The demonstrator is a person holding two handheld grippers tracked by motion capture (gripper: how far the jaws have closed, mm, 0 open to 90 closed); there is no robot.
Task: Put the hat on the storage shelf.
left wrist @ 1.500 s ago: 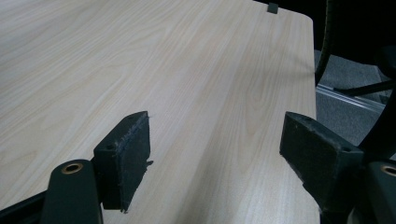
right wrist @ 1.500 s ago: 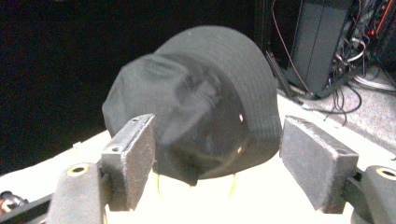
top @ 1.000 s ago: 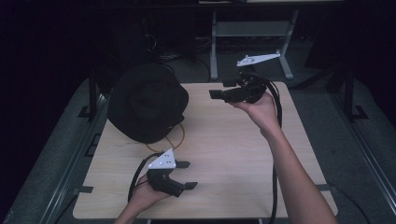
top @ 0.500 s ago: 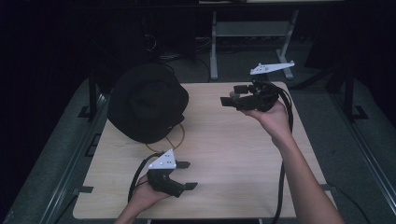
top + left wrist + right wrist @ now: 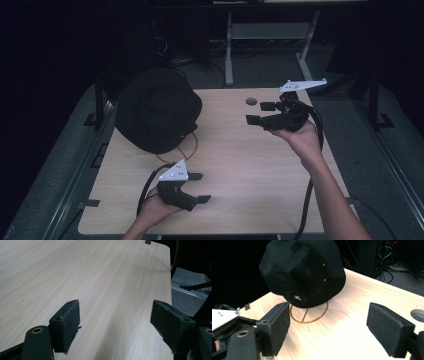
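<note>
The right gripper (image 5: pixel 262 113) has drawn back from the black hat (image 5: pixel 157 110), its fingers just spreading further with nothing between them. The hat sits on its gold wire stand (image 5: pixel 308 313) at the bench's (image 5: pixel 250 165) far left corner. The left gripper (image 5: pixel 198 187), fingers spread and empty, rests near of the hat, so a grasp looks yet to come.

The hat (image 5: pixel 157 110) sits on a wire stand (image 5: pixel 186 147) at the far left of the table (image 5: pixel 240 165); the left gripper (image 5: pixel 197 187) lies near the front edge, before the hat; the right gripper (image 5: pixel 257 112) hangs over the far right, well apart from the hat, jaws toward it; a round hole (image 5: pixel 251 101) lies just behind it.
</note>
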